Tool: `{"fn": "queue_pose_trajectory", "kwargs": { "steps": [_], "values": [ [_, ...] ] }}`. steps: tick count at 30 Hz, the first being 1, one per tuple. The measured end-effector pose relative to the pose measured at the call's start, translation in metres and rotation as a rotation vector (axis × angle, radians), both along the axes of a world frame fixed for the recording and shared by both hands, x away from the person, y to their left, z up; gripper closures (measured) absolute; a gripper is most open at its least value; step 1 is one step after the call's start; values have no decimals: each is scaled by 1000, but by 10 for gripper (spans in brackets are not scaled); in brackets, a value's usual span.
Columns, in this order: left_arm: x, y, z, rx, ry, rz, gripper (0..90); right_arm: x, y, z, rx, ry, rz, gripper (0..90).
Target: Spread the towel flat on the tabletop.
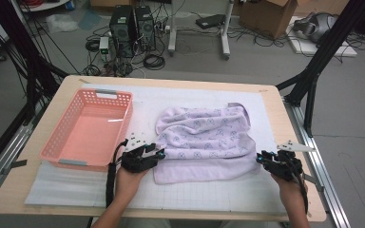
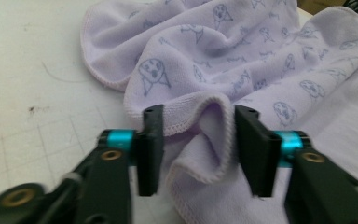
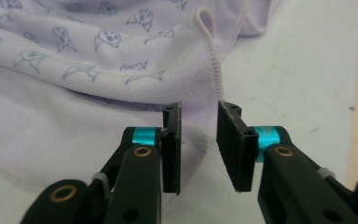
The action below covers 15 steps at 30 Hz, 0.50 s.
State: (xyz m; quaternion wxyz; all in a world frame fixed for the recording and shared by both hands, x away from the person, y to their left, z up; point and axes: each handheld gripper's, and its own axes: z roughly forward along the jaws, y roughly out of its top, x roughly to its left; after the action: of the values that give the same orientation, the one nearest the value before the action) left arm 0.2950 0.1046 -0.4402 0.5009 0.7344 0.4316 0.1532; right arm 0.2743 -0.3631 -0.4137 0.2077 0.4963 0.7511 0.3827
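lilac towel (image 1: 204, 142) crumpled on the white mat, just right of the pink basket (image 1: 88, 128)

left gripper (image 2: 198, 140) spread around a towel fold, not pinching; right gripper (image 3: 198, 140) spread at the towel's right edge, holding nothing.

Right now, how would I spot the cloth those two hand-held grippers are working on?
Find the wooden table with the white mat. Right of the pink basket lies a rumpled lilac towel. It is the one soft thing there, printed with little grey animal faces and stitched along its hem.
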Motion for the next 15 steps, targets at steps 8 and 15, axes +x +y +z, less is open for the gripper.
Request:
{"fn": "queue_pose_trajectory", "kwargs": {
  "steps": [8,15],
  "values": [
    [-17,9,-4,18,39,-35,448,-19,-11,-15,69,74,38,668],
    [-39,16,-8,-15,75,-44,454,-17,-5,-33,48,99,20,865]
  ]
}}
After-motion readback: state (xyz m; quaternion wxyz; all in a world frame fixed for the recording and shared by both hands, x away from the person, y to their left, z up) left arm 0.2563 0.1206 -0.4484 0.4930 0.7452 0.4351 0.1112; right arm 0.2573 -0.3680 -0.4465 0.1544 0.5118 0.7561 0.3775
